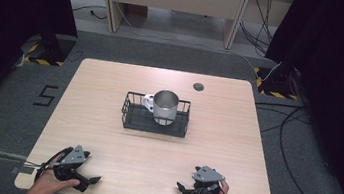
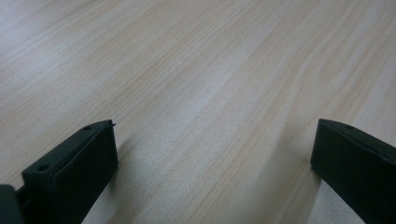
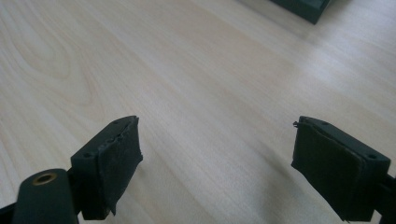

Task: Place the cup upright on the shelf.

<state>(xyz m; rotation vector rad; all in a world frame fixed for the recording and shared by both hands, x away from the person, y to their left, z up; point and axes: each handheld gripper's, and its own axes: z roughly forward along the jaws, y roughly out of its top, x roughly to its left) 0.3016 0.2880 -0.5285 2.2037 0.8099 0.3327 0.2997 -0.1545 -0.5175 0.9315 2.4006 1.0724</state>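
1 metal mug (image 1: 164, 107) in wire basket (image 1: 129, 116), seen from above.

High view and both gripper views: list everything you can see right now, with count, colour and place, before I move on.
table: one, light wood, centre of the high view
wire basket: one, black, middle of the table
mug: one, silvery metal with a white handle on its left, upright inside the basket
round cap: one, grey, set in the table near its far edge
marking 5: one, black, on the grey floor left of the table
cables: several, black, on the floor at right
left gripper: one, black, jaws open over bare wood, near left corner
right gripper: one, black, jaws open over bare wood, near right corner
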